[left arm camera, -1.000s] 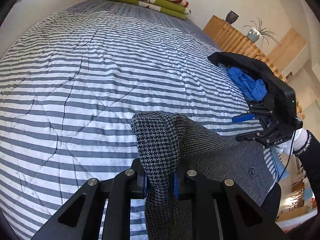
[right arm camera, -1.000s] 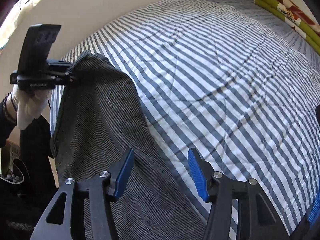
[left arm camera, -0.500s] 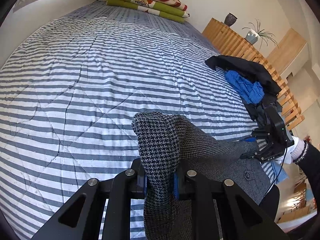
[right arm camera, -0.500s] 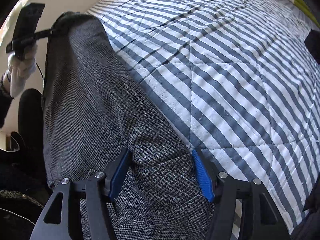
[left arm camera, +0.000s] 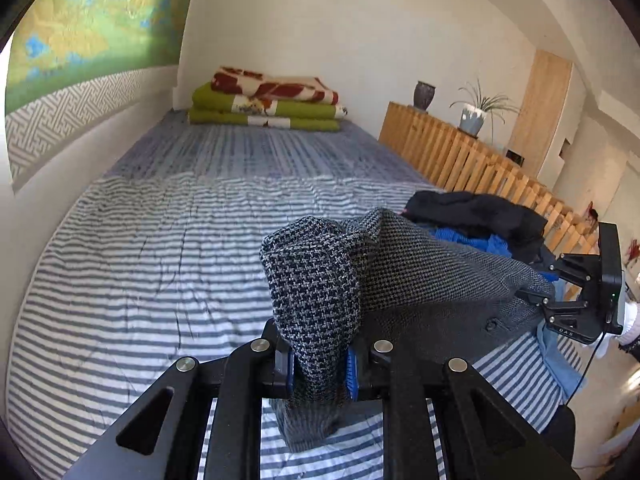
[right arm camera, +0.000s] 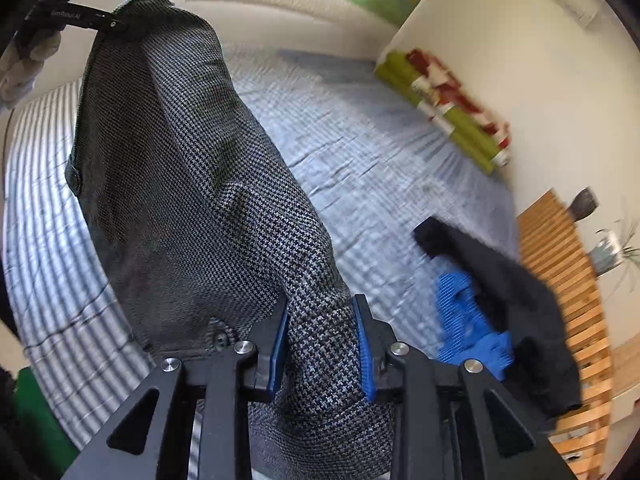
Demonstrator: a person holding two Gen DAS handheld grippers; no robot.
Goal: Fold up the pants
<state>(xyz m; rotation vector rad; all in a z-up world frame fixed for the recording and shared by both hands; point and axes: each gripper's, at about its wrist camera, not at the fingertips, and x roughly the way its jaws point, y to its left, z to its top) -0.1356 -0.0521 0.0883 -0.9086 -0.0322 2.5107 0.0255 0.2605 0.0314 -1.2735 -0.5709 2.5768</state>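
Left claw: pinched tight on a thick bunch of the pants, blue pads nearly hidden by cloth. Right claw: closing right now on the other end of the same top edge, cloth bulging between the blue pads and already squeezed there. Pants hanging in the air between the two claws, up above the striped bed, the rest drooping down toward the near edge. Soft and floppy, by the look of it, not stiff at all; likely a bit thick and heavy for cloth, since the hanging part sags and pulls straight down. Not slippery, probably, because of the rough weave, and nothing to break. Best taken by the top edge near each corner, as now, so the legs can fall flat and even. Woven in tiny dark and pale gray checks, with small dark buttons showing on one side and a seam near them. Further out: a heap of black clothes and something bright blue on the bed, folded green blankets at the far end, a wooden slat rail along the side.
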